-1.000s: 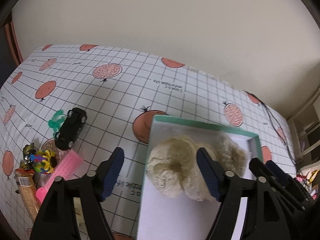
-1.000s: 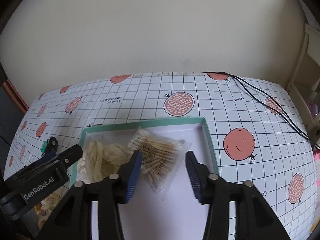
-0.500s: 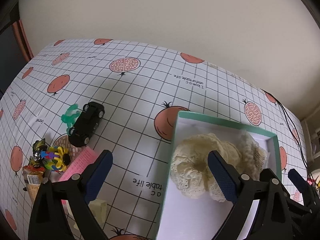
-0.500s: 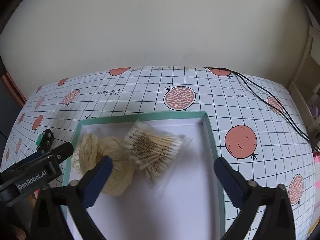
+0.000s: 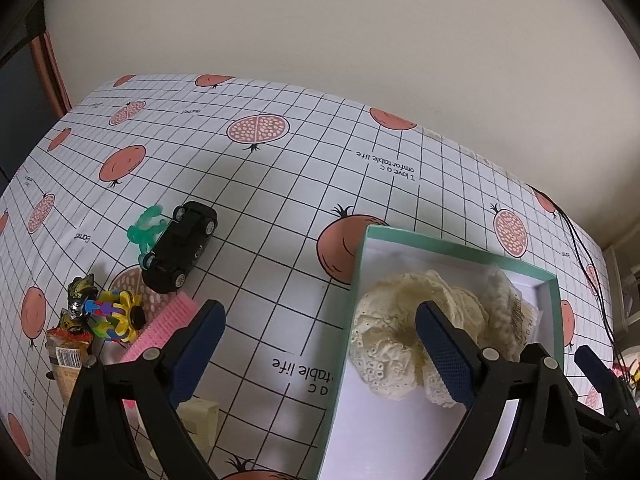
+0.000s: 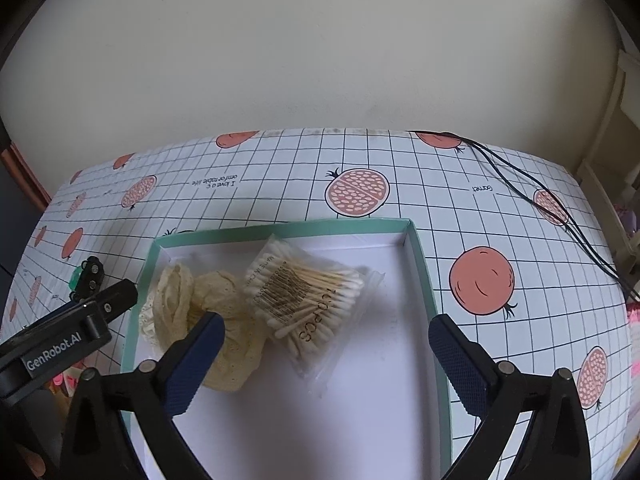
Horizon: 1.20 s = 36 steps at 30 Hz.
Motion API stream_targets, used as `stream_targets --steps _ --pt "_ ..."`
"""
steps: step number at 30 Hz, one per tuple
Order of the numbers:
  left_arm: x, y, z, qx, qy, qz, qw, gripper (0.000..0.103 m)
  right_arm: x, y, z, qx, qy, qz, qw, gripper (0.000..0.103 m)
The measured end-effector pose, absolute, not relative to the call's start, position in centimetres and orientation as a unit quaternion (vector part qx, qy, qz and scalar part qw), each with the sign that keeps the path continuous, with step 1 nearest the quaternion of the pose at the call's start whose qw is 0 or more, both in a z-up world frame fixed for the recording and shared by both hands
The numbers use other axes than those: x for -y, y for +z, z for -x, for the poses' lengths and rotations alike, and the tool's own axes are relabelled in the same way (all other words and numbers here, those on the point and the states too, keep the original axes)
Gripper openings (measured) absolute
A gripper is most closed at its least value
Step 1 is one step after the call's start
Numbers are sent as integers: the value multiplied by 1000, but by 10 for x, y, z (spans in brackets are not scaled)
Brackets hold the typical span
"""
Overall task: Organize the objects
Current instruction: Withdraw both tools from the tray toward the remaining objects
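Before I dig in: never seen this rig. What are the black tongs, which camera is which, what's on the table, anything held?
No robot here: a person holds a two-finger gripper in each hand, each with a fisheye camera looking along its fingers. The black arms with blue pads are those fingers.

Left wrist view: the left gripper is open and holds nothing. Right wrist view: the right gripper is also open and empty.

On the pomegranate-print cloth sits a teal-rimmed box holding cream lace and a bag of cotton swabs. Left of the box, outside it: a black toy car, a green plastic piece, a pink comb and small colourful toys. Black cables run across the far right.
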State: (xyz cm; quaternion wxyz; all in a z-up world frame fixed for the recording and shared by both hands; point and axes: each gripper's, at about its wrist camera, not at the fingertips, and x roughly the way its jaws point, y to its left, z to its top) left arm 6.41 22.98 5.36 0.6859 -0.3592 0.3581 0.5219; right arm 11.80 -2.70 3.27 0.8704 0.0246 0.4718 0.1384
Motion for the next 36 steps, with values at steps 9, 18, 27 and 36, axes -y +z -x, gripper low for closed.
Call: stream_targets --steps 9,18,27,36 --pt "-227 61 -61 -361 510 359 694 96 27 42 -115 -473 134 -26 871 103" --pt "-217 92 -28 -353 503 363 700 96 22 77 -99 -477 149 -55 864 103" --pt "-213 125 36 -326 519 374 696 96 -16 114 -70 -465 190 -26 864 103" --pt "-206 130 107 -302 551 391 672 96 -70 124 -47 -472 239 -4 848 103"
